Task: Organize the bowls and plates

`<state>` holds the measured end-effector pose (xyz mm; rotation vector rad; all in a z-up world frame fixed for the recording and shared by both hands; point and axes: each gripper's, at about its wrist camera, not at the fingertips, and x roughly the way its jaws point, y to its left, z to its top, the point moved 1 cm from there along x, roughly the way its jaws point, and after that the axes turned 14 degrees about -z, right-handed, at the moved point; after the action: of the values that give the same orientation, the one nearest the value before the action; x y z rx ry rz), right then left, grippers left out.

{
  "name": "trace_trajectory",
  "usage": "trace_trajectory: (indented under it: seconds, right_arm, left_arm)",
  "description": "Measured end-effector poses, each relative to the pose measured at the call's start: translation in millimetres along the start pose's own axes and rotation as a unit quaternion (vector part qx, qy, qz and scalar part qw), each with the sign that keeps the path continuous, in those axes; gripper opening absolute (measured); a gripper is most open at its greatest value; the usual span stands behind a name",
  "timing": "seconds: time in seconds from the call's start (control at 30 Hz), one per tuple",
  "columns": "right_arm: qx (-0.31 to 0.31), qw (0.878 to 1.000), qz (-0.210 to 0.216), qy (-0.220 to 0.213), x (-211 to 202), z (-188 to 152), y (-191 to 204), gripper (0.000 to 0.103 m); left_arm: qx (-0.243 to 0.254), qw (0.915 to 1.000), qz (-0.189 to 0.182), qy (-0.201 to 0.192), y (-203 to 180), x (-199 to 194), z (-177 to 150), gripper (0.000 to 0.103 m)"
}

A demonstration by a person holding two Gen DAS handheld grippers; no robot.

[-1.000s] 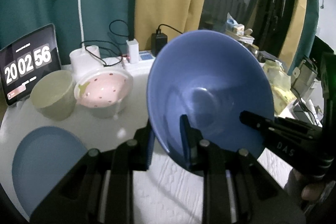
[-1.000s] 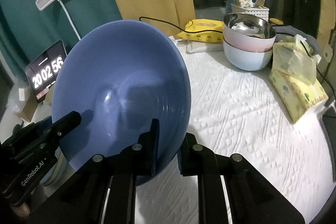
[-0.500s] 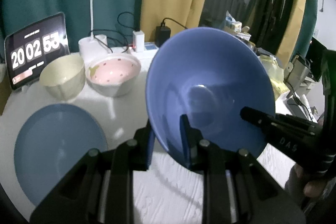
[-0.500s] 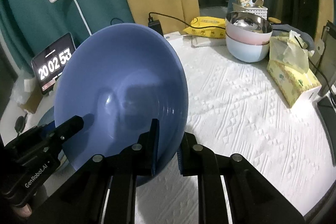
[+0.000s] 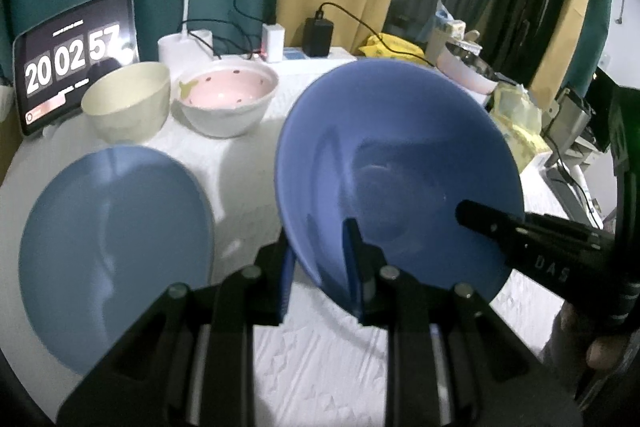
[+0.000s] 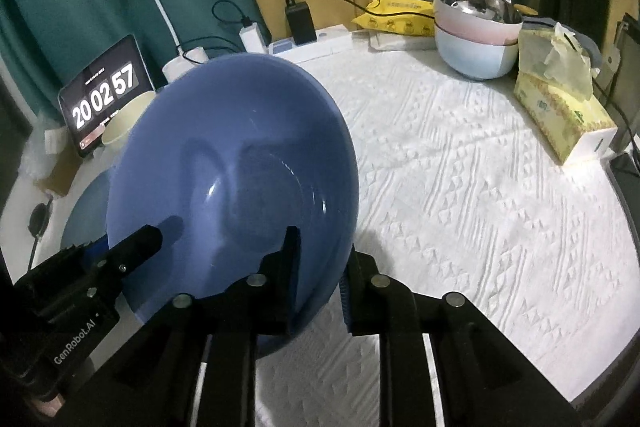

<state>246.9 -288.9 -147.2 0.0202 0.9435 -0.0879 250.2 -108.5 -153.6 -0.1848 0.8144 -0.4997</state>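
**Blue bowl held tilted between two hand-held grippers**

Left wrist view: the left hand-held gripper (image 5: 320,259) angles down at the tabletop (image 5: 320,367) and pinches the near rim of the blue bowl (image 5: 400,163), one finger inside, one outside. The bowl is smooth, round and deep, tipped with its mouth toward the camera. The right hand-held gripper's finger reaches in over the rim from the right. On the white textured cloth lie a flat blue plate (image 5: 112,251), a cream bowl (image 5: 126,99) and a pink spotted bowl (image 5: 228,103).

Right wrist view: the right hand-held gripper (image 6: 320,279) straddles the bowl's right rim; its jaws have just been opening, and the outer finger stands clear of the wall. Stacked bowls (image 6: 476,35) sit well apart.
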Motion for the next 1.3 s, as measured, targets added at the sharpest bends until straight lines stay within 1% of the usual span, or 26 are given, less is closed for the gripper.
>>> trace_trajectory:
  seconds: [0.2, 0.27, 0.3, 0.33, 0.4, 0.53, 0.7, 0.87, 1.1, 1.17, 1.2, 1.3]
  right_arm:
    - [0.000, 1.000, 0.013, 0.014, -2.8, -1.4, 3.7, 0.033]
    - [0.000, 1.000, 0.014, 0.011, -6.3, -1.2, 3.6, 0.035]
    - [0.000, 1.000, 0.014, 0.009, -7.4, -1.2, 3.3, 0.037]
    - [0.000, 1.000, 0.013, 0.009, -7.5, -1.3, 2.7, 0.042]
    - [0.002, 1.000, 0.017, 0.012, -6.3, -2.1, 0.9, 0.045]
    - [0.003, 1.000, 0.009, 0.002, -8.9, -1.8, -1.3, 0.049]
    - [0.004, 1.000, -0.001, -0.014, -15.5, 3.1, -2.9, 0.049]
    - [-0.002, 1.000, -0.008, -0.026, -20.9, 10.4, -1.9, 0.050]
    - [-0.008, 0.999, -0.008, -0.040, -26.2, 22.7, 2.9, 0.050]
    - [-0.013, 0.999, -0.008, -0.044, -27.9, 27.2, 6.6, 0.050]
    - [-0.015, 0.999, -0.007, -0.046, -28.4, 28.5, 8.4, 0.050]
    - [-0.021, 0.998, -0.005, -0.050, -30.1, 34.7, 14.2, 0.050]
  left_arm:
    - [-0.004, 1.0000, 0.001, 0.005, 1.3, -5.5, -4.8, 0.024]
    - [-0.003, 1.0000, -0.001, 0.005, 0.2, -7.5, -6.0, 0.024]
    - [-0.001, 1.0000, -0.002, 0.006, -0.5, -8.3, -6.8, 0.025]
    - [-0.002, 1.0000, -0.002, 0.008, -0.4, -8.5, -7.5, 0.025]
    - [-0.008, 0.9999, -0.003, 0.014, 1.5, -7.6, -8.1, 0.025]
    - [-0.010, 0.9999, 0.000, 0.013, 4.4, -10.0, -9.4, 0.025]
    - [-0.012, 0.9999, 0.003, 0.008, 5.8, -14.7, -8.5, 0.026]
    - [-0.016, 0.9999, -0.005, 0.000, 8.3, -23.1, -4.2, 0.028]
    - [-0.017, 0.9993, -0.004, -0.032, 13.2, -43.3, 6.6, 0.035]
    - [-0.021, 0.9990, 0.000, -0.041, 16.9, -47.3, 11.2, 0.040]
    - [-0.024, 0.9987, 0.000, -0.045, 19.0, -49.1, 13.3, 0.044]
    - [-0.030, 0.9981, 0.004, -0.054, 25.4, -53.2, 20.1, 0.045]
